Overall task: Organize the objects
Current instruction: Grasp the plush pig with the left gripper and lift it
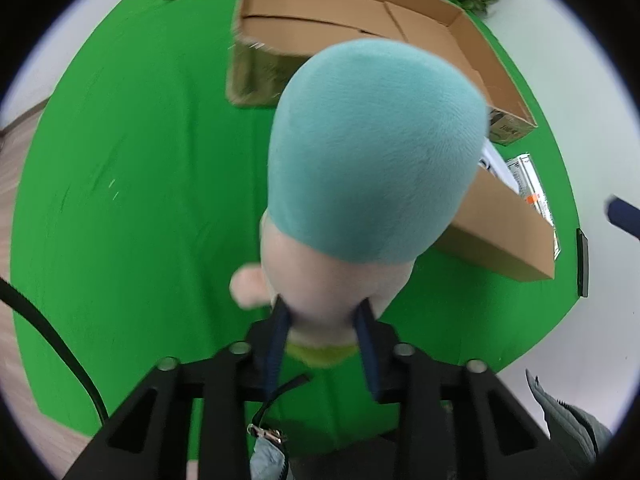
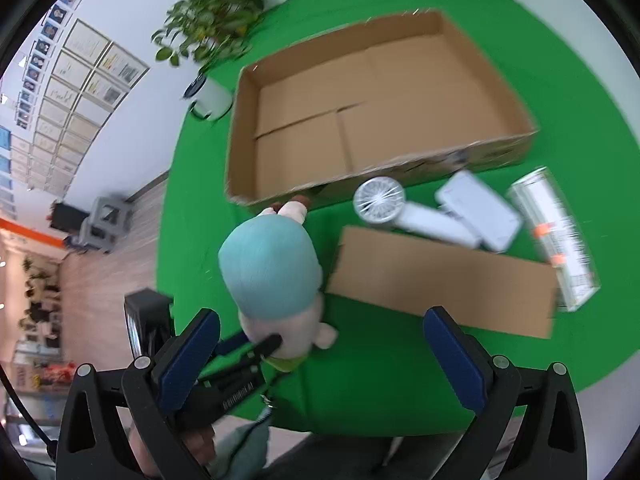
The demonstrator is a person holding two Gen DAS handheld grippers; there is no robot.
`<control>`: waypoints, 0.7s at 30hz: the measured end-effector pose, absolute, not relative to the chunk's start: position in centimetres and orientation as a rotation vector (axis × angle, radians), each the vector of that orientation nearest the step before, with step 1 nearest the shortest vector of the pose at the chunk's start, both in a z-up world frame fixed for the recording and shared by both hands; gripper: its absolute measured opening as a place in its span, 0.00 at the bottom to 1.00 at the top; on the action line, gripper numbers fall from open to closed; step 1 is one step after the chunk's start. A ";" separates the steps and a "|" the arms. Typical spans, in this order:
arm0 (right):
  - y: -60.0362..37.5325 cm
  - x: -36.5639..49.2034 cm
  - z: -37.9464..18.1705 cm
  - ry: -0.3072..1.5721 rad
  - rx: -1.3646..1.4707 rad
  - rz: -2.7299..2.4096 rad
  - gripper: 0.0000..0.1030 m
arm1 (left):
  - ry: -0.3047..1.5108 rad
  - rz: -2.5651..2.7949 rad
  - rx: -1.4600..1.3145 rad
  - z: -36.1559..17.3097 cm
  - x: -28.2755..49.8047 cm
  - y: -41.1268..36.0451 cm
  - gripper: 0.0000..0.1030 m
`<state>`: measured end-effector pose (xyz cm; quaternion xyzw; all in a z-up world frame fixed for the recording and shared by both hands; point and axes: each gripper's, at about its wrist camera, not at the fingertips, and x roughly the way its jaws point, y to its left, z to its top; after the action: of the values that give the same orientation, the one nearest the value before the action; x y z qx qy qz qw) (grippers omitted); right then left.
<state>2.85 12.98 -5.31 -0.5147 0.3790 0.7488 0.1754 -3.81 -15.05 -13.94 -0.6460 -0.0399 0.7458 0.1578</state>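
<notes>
Your left gripper (image 1: 325,312) is clamped on the plush doll (image 1: 368,168), its blue pads pinching the pale neck just under the teal-capped head; in the right wrist view the doll's feet sit near the front wall of the open cardboard box (image 2: 384,108), so I can't tell whether it is still on the green tablecloth (image 1: 132,200) or already lifted. Your right gripper (image 2: 320,356) is spread wide and holds nothing, hovering over bare cloth near the table's edge, right of the doll. Step in hand, as I read it: pick-up of the doll, with the box as the likely destination. Next move calls for a clean lift high enough to clear the near box wall, then a carry to the far side and a release inside; the soft neck may slip or let the heavy head swing, so keep the pinch firm. Waiting to the right: a flat cardboard piece (image 2: 444,280), a white handheld fan (image 2: 380,200), a white case (image 2: 480,210) and a printed carton (image 2: 556,232). The carton's print and orange marks are too blurred to read; a label on the box's right end is likewise illegible. White mug (image 2: 212,98) and potted plant (image 2: 216,12) stand far left.
</notes>
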 end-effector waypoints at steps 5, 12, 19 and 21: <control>10.9 -1.0 -9.1 1.113 -1.544 2.170 1.00 | -0.145 2.150 -1.918 -15.1 -2.2 -17.4 0.00; 7.7 -5.6 -12.7 1.081 -1.658 2.242 0.99 | -0.355 2.217 -1.848 -14.3 -1.7 -21.7 0.02; 7.6 -8.3 -12.0 0.942 -1.691 2.398 0.99 | -0.710 2.298 -1.753 -13.2 -4.1 -29.3 0.47; 7.4 -9.0 -12.4 0.927 -1.738 2.430 0.99 | -0.722 2.354 -1.749 -13.1 -5.6 -31.1 0.55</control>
<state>-8.98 7.44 -12.36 -0.5555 0.2964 0.7768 0.0067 -5.61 -31.09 -13.10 -0.5781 -0.2386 0.7779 0.0606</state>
